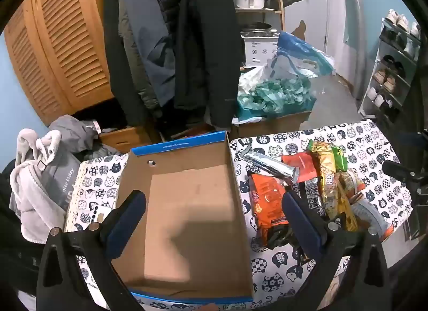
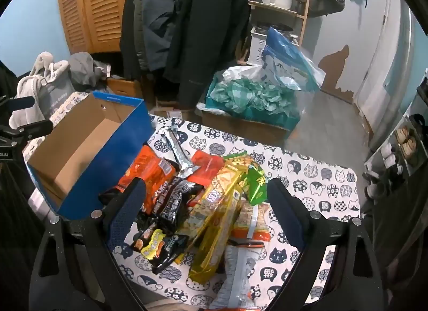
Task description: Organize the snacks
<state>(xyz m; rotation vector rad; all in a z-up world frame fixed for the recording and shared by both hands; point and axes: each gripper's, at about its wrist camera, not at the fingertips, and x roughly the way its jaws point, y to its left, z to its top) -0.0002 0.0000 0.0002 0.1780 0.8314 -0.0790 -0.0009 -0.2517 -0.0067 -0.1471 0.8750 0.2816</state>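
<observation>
An empty blue cardboard box (image 1: 187, 217) stands on the cat-print table (image 1: 374, 150); it also shows in the right wrist view (image 2: 88, 150) at the left. A pile of snack packets lies to its right: an orange bag (image 1: 267, 198), a silver bar (image 1: 270, 164), a red packet (image 1: 302, 166), a long yellow pack (image 2: 216, 214), a green packet (image 2: 256, 182), a black packet (image 2: 176, 198). My left gripper (image 1: 214, 209) is open over the box. My right gripper (image 2: 203, 204) is open above the pile, holding nothing.
Coats (image 1: 174, 43) hang behind the table. A cardboard box of teal and blue bags (image 1: 278, 94) sits on the floor beyond. A grey bag with a towel (image 1: 40, 177) is at the left. A shoe rack (image 1: 393, 65) stands at the right.
</observation>
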